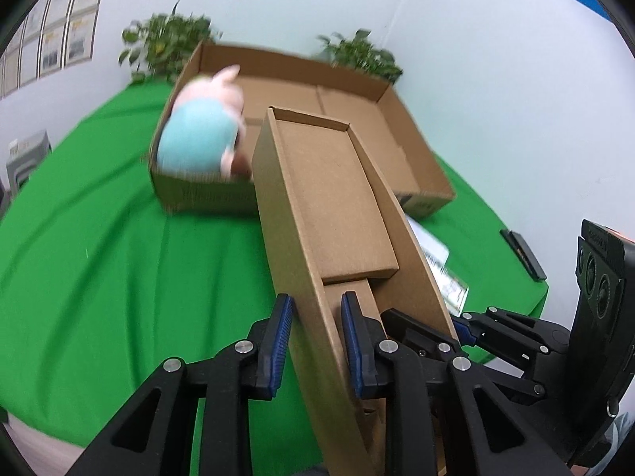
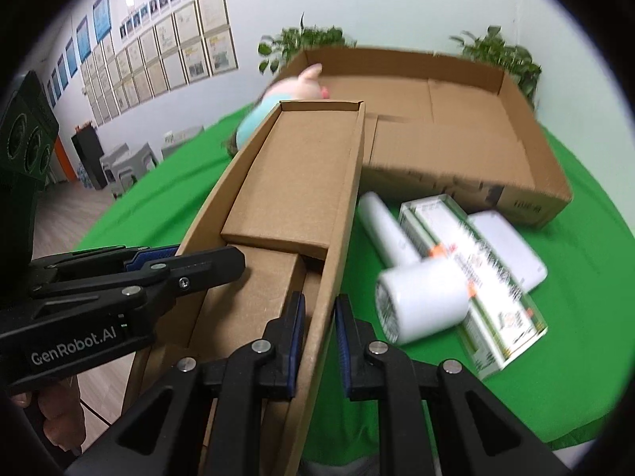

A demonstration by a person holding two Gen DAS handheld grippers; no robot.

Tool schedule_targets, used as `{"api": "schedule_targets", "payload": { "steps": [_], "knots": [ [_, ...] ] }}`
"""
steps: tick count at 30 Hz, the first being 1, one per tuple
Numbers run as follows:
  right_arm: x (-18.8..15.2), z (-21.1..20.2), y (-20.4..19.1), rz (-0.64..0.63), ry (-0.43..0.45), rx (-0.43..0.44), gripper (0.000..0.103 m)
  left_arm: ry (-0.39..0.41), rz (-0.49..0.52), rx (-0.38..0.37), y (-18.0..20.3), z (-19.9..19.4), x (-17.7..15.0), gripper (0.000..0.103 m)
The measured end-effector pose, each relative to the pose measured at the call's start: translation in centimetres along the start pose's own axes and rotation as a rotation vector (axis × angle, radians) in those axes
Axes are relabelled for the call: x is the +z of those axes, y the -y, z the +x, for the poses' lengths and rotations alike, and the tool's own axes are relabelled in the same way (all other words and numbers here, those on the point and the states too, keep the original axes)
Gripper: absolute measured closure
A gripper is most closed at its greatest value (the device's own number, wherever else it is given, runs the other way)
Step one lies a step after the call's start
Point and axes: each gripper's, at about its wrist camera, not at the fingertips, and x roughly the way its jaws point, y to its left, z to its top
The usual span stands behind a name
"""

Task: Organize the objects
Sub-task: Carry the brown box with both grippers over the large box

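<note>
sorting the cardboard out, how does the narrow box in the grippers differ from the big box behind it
The narrow box is long, slim and lifted at a tilt, clamped by both grippers; the big box is wide, shallow and rests on the green cloth. The big one holds a plush toy. Both are open-topped brown cardboard.

Two cardboard boxes (image 2: pixel 301 182) (image 2: pixel 516 119), one plush toy (image 1: pixel 202 127), two potted plants (image 1: pixel 166 39) (image 1: pixel 361 55), one white roll (image 2: pixel 420 301).

The right gripper (image 2: pixel 319 341) has its jaws closed on the right wall of a narrow carton (image 2: pixel 301 182) that reaches ahead of them. Left of the jaws, the left gripper (image 2: pixel 158 256) clamps the opposite wall. To the right lie a white roll (image 2: pixel 424 303) and a printed box (image 2: pixel 472 273) on the green tabletop (image 2: pixel 575 317); beyond stands a tray (image 2: pixel 528 182).
</note>
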Motion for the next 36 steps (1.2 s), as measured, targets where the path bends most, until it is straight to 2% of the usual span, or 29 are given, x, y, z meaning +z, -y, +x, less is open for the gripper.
{"api": "schedule_targets", "payload": {
  "steps": [12, 23, 28, 36],
  "knots": [
    [5.4, -0.8, 2.2, 0.000, 0.154, -0.043, 0.089, 0.137, 0.103, -0.010, 3.0, -1.6, 7.0, 0.081],
    [10.5, -0.4, 3.7, -0.029, 0.254, -0.068, 0.088, 0.211, 0.153, 0.011, 4.3, -1.4, 13.8, 0.083],
    [13.0, 0.4, 4.1, -0.046, 0.274, -0.065, 0.088, 0.235, 0.165, 0.029, 4.3, -0.9, 17.1, 0.083],
    [16.4, 2.8, 4.1, -0.077, 0.265, -0.037, 0.085, 0.235, 0.139, 0.055, 1.9, 1.1, 21.5, 0.086]
  ]
}}
